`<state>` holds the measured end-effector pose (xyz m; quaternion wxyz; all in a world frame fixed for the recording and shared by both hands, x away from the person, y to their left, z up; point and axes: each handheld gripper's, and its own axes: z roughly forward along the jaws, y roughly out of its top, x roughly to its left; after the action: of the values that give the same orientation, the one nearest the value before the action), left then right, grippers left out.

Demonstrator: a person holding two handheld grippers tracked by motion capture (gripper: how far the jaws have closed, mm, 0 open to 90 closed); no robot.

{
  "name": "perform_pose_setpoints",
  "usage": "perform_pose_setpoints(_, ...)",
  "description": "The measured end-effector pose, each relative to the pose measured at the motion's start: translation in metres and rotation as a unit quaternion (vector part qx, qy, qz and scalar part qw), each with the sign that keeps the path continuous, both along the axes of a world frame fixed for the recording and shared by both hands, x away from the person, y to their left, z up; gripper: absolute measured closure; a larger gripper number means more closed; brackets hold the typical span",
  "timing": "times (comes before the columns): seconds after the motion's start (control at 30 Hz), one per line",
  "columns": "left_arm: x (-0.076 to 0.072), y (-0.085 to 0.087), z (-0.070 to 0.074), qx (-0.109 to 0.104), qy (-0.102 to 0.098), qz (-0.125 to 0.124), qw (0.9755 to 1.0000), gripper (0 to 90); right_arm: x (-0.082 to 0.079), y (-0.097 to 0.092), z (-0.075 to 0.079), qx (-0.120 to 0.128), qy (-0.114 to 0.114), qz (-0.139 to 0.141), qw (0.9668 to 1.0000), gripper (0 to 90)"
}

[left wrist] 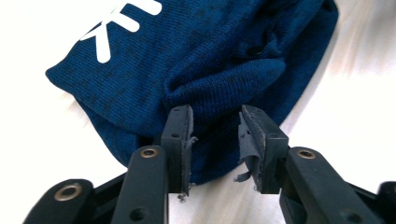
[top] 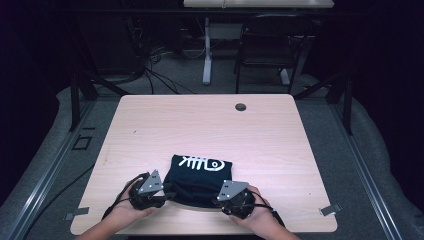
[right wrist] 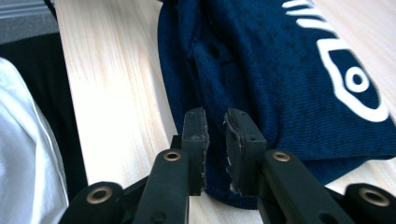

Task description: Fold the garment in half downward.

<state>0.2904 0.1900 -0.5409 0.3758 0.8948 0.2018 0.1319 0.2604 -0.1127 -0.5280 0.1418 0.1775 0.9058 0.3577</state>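
A folded dark-blue knitted garment with a white fish-skeleton print (top: pixel 200 178) is laid near the front edge of the pale wooden tabletop (top: pixel 270 135). The left gripper (left wrist: pixel 215 140) and right gripper (right wrist: pixel 216 140) are set at its near corners, jaws parted, cloth lying loose between them.

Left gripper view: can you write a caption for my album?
Open jaws of the left gripper straddle the folded blue shirt lying on the table.
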Motion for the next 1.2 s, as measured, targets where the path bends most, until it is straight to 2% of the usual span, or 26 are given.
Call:
perform_pose_setpoints(0.1, 0.000, 0.004, 0.009, -0.017, -0.004, 0.008, 0.9998, 61.6, 0.001, -0.004, 0.004, 0.006, -0.009, -0.013, 0.9999, 74.2)
perform_pose_setpoints(0.13, 0.001, 0.004, 0.010, -0.018, -0.003, 0.010, 0.9998, 61.1, 0.003, -0.005, 0.005, 0.014, -0.012, -0.022, 0.9996, 72.7)
perform_pose_setpoints(0.2, 0.004, 0.004, 0.013, -0.025, -0.007, 0.016, 0.9995, 60.6, 0.006, -0.006, 0.006, 0.011, -0.013, -0.029, 0.9994, 71.7)
perform_pose_setpoints(0.27, 0.007, 0.003, 0.013, -0.023, -0.010, 0.020, 0.9995, 59.4, 0.010, -0.007, 0.005, 0.012, -0.009, -0.038, 0.9992, 70.4)
perform_pose_setpoints(0.43, 0.012, -0.003, 0.003, -0.006, 0.000, 0.016, 0.9999, 56.8, 0.015, -0.005, -0.003, -0.003, 0.001, -0.042, 0.9991, 67.7)
perform_pose_setpoints(0.53, 0.013, -0.005, -0.008, 0.006, 0.010, 0.015, 0.9998, 56.5, 0.017, -0.003, -0.014, -0.024, 0.008, -0.040, 0.9989, 68.4)
perform_pose_setpoints(0.6, 0.014, -0.006, -0.015, 0.009, 0.015, 0.018, 0.9997, 56.5, 0.019, -0.004, -0.020, -0.029, 0.017, -0.039, 0.9987, 70.1)
perform_pose_setpoints(0.73, 0.018, -0.009, -0.022, 0.005, 0.019, 0.025, 0.9995, 56.5, 0.023, -0.007, -0.028, -0.041, 0.014, -0.049, 0.9979, 71.4)
perform_pose_setpoints(0.9, 0.030, -0.016, -0.024, -0.004, 0.020, 0.049, 0.9986, 56.6, 0.035, -0.013, -0.032, -0.031, 0.013, -0.073, 0.9967, 71.7)
perform_pose_setpoints(1.2, 0.048, -0.027, -0.026, -0.016, 0.021, 0.090, 0.9956, 57.2, 0.065, -0.021, -0.034, -0.019, 0.007, -0.114, 0.9933, 71.2)
